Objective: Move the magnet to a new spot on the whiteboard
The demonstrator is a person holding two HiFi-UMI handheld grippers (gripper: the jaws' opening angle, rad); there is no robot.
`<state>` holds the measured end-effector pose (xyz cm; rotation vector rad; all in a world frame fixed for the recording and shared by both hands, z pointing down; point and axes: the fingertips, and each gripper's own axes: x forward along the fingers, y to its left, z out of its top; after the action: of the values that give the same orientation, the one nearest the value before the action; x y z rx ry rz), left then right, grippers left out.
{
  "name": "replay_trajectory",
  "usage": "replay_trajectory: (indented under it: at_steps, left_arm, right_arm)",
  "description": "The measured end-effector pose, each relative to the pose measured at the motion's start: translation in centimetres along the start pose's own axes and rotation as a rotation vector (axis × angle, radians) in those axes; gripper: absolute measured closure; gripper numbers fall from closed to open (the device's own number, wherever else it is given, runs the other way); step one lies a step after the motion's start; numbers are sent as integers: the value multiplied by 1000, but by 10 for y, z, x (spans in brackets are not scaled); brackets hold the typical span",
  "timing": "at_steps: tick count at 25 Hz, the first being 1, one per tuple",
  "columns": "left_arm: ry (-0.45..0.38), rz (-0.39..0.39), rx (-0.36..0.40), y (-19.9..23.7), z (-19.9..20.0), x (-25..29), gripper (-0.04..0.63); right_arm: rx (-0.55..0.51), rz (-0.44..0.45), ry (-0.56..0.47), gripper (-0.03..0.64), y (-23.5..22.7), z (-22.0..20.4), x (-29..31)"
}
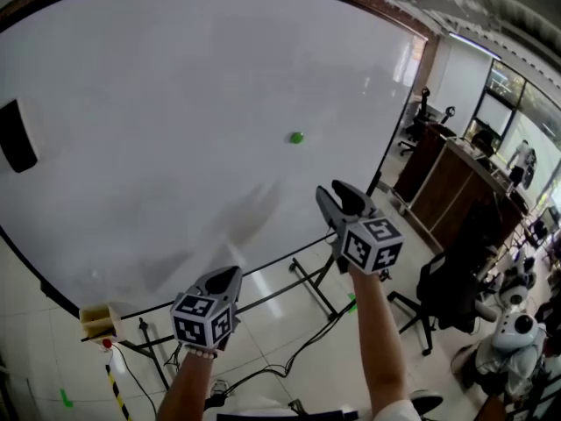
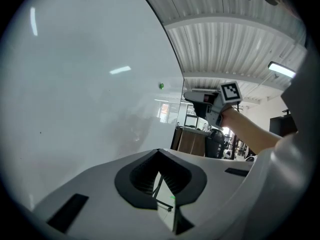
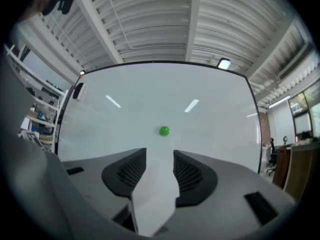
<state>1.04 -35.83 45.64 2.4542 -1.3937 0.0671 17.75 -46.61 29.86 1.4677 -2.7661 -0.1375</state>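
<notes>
A small green magnet (image 1: pixel 296 137) sticks to the large whiteboard (image 1: pixel 175 103), right of its middle. My right gripper (image 1: pixel 337 196) is held up in front of the board, below and a little right of the magnet and apart from it. In the right gripper view its jaws (image 3: pixel 160 151) stand open with a bare gap, and the magnet (image 3: pixel 164 131) sits just above that gap. My left gripper (image 1: pixel 226 277) hangs lower, near the board's bottom edge. Its tips (image 2: pixel 159 151) meet with nothing in them. The left gripper view also catches the magnet (image 2: pixel 161 86) and the right gripper (image 2: pixel 192 98).
A black eraser (image 1: pixel 17 136) clings to the board's far left. A small tan box (image 1: pixel 98 320) sits at the lower left corner. The stand's black legs (image 1: pixel 307 288) and cables lie on the tiled floor. A wooden counter (image 1: pixel 451 182) and office chairs (image 1: pixel 438 296) stand to the right.
</notes>
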Motion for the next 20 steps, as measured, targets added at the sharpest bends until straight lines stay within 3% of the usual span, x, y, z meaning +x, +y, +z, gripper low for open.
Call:
replay_trajectory:
  at_steps: [7,15,20]
  left_arm:
    - [33,-81,23,-69,-25,21,598]
    - [57,-126,30,-155,-64,18,598]
    - [99,-121,19,-189,-98,8,599]
  right_arm:
    - [252,-131,-36,614,-12,-97,-150]
    - [388,-316,30,614,0,-179,-322]
    - [456,-357,37,614,-4,-203,-375]
